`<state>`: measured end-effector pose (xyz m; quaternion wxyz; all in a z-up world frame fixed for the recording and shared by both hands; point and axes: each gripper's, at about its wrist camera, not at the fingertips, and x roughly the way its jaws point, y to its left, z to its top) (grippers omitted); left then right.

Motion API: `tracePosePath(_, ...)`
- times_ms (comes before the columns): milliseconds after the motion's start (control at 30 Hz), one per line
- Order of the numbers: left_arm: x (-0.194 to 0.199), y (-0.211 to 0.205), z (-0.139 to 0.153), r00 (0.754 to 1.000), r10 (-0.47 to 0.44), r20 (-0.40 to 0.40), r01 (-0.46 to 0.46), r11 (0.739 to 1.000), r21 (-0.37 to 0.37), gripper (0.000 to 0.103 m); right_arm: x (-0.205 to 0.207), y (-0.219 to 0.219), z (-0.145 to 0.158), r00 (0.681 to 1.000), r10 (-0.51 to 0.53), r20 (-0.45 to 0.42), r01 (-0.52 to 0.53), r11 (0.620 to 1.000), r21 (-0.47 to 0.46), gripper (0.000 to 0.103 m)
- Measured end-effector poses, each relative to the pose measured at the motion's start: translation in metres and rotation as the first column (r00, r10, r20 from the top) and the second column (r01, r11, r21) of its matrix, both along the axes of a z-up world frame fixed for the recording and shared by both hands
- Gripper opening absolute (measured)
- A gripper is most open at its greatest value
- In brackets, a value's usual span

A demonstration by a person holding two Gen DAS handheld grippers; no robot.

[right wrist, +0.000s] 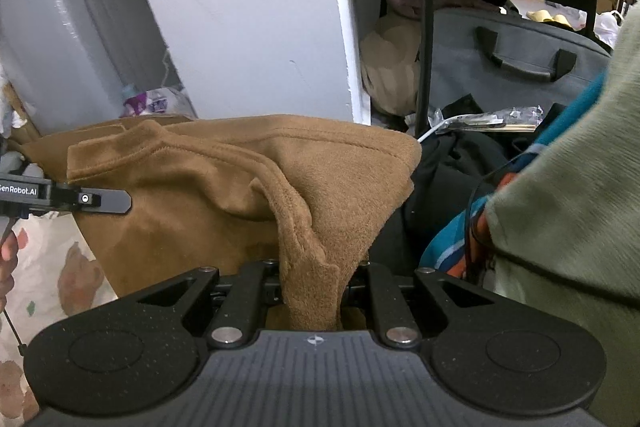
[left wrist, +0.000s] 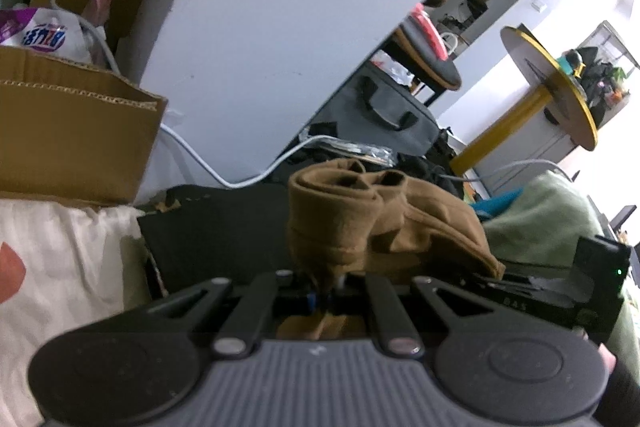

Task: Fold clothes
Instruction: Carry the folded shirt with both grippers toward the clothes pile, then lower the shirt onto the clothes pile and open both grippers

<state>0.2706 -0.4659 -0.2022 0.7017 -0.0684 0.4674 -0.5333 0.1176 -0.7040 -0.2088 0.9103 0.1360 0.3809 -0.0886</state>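
Both grippers have hold of one brown garment (right wrist: 224, 183), a soft fleecy piece that hangs between them above a bed with a pale patterned sheet (left wrist: 60, 251). The left gripper (left wrist: 320, 287) is pinched nearly closed on a bunched hem that rises at 12 o'clock from its jaws, the cloth rolled into thick folds just ahead. The right gripper (right wrist: 314, 291) is clamped on a thicker fold of the same garment, the seam edge running up from its jaws toward 11 o'clock. In the right wrist view the left gripper's black body shows at 9 o'clock, against the spread cloth. A pile of other clothes (right wrist: 560, 207), green and teal, lies at 3 o'clock, and a grey bag (right wrist: 512, 67) stands at 1 o'clock beyond it, under a black stool.

The step in hand looks like carrying a doubled edge down to lay it over the rest of the garment, so the fold seems partly made rather than finished. The next move calls for setting the cloth flat on the bed with both corners level, then letting go together so the layers do not slide. The thick fleece may spring open, and it could drag onto the nearby pile.
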Motion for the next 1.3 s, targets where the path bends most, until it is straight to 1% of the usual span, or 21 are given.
tracePosePath(133,0.019,-0.013,-0.013,1.0,-0.002,0.011,0.002,1.0,0.007,0.005,0.018,-0.007,-0.01,1.0,0.001,-0.01,-0.001,1.0,-0.017,0.013)
tracePosePath(300,0.041,-0.029,-0.032,0.999,-0.005,0.032,0.004,1.0,0.022,0.005,0.044,-0.017,-0.031,0.999,-0.013,-0.035,0.012,0.999,-0.034,0.014)
tracePosePath(500,0.062,-0.046,-0.064,0.997,-0.013,0.07,0.01,0.999,0.041,0.005,0.073,-0.029,-0.061,0.997,-0.022,-0.072,0.018,0.998,-0.054,0.015)
tracePosePath(600,0.074,-0.051,-0.081,0.997,-0.008,0.073,0.004,0.999,0.054,0.005,0.087,-0.029,-0.076,0.996,-0.012,-0.092,0.005,0.997,-0.08,0.015)
tracePosePath(667,0.08,-0.054,-0.091,0.997,-0.003,0.073,-0.001,0.998,0.06,0.005,0.095,-0.028,-0.084,0.995,-0.005,-0.104,-0.006,0.995,-0.098,0.015)
tracePosePath(733,0.084,-0.056,-0.1,0.997,-0.001,0.074,-0.003,0.998,0.06,0.005,0.102,-0.031,-0.091,0.995,-0.009,-0.104,-0.001,0.995,-0.097,0.016)
tracePosePath(833,0.087,-0.059,-0.112,0.996,-0.013,0.085,0.007,0.998,0.064,0.005,0.111,-0.039,-0.105,0.994,-0.037,-0.106,0.026,0.994,-0.106,0.017)
tracePosePath(967,0.09,-0.061,-0.127,0.995,-0.017,0.099,0.01,0.997,0.074,0.006,0.123,-0.044,-0.124,0.991,-0.056,-0.118,0.038,0.989,-0.145,0.02)
tracePosePath(1000,0.092,-0.061,-0.13,0.995,-0.015,0.102,0.008,0.997,0.077,0.007,0.127,-0.045,-0.129,0.991,-0.059,-0.123,0.039,0.987,-0.153,0.021)
tracePosePath(1033,0.093,-0.061,-0.132,0.994,-0.011,0.104,0.003,0.997,0.081,0.012,0.131,-0.046,-0.134,0.989,-0.061,-0.131,0.038,0.985,-0.168,0.025)
tracePosePath(1067,0.094,-0.06,-0.134,0.995,-0.005,0.102,-0.004,0.996,0.086,0.016,0.134,-0.046,-0.138,0.988,-0.063,-0.139,0.037,0.982,-0.183,0.035)
tracePosePath(1100,0.095,-0.06,-0.135,0.995,0.001,0.095,-0.01,0.996,0.089,0.018,0.137,-0.046,-0.142,0.987,-0.066,-0.146,0.036,0.98,-0.197,0.038)
tracePosePath(1133,0.095,-0.059,-0.136,0.996,0.007,0.091,-0.015,0.996,0.093,0.023,0.14,-0.047,-0.145,0.986,-0.075,-0.151,0.043,0.978,-0.206,0.042)
tracePosePath(1200,0.096,-0.055,-0.135,0.994,0.019,0.104,-0.03,0.995,0.1,0.03,0.144,-0.049,-0.146,0.984,-0.09,-0.154,0.054,0.973,-0.225,0.043)
tracePosePath(1267,0.097,-0.05,-0.131,0.993,0.032,0.113,-0.043,0.994,0.102,0.035,0.146,-0.049,-0.144,0.983,-0.103,-0.152,0.063,0.967,-0.245,0.051)
tracePosePath(1300,0.098,-0.046,-0.129,0.993,0.04,0.107,-0.051,0.993,0.103,0.037,0.147,-0.05,-0.142,0.983,-0.11,-0.15,0.069,0.965,-0.254,0.051)
